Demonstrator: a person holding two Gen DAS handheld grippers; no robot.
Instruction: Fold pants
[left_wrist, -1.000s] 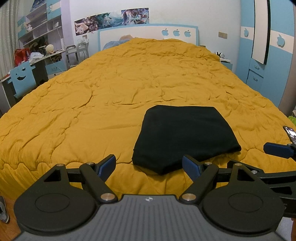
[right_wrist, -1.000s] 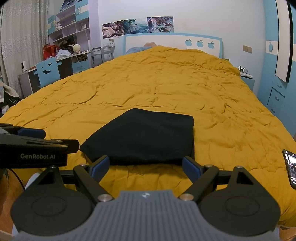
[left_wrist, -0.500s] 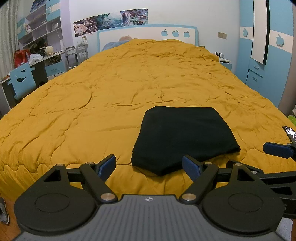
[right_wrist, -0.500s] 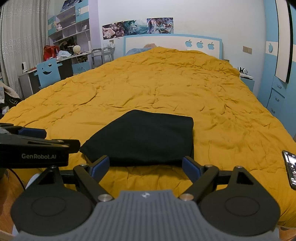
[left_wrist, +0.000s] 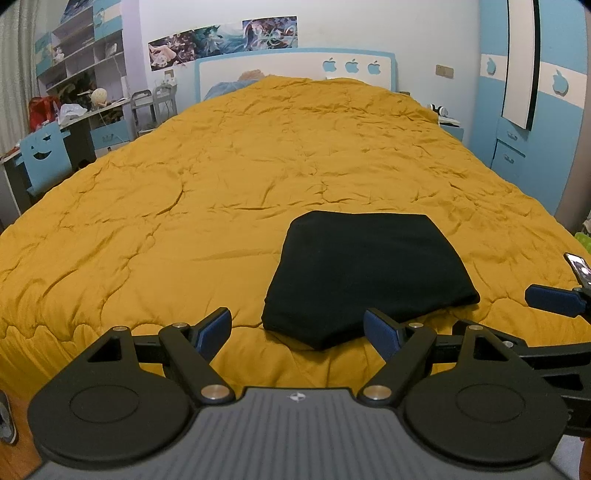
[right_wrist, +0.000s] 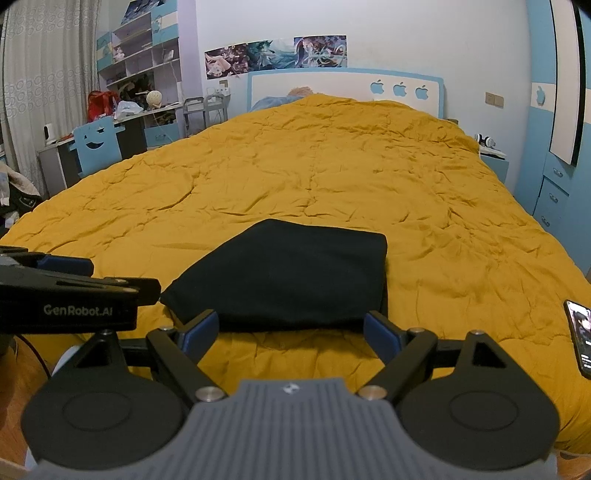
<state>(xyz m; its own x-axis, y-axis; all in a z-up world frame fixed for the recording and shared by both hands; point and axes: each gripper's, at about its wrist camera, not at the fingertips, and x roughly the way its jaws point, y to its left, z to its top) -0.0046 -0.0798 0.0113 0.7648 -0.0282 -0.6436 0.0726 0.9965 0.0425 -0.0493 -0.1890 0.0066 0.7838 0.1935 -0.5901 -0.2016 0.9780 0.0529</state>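
left wrist: folded black pants (left_wrist: 365, 273) on quilt (left_wrist: 184, 206), both jaws spread.

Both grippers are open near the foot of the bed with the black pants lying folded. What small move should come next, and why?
Probably none on the cloth: draw both grippers back and finish. The black pants already lie as a compact folded bundle on the yellow quilt, with no leg trailing out. The left gripper and right gripper are open, empty and short of the near edge.
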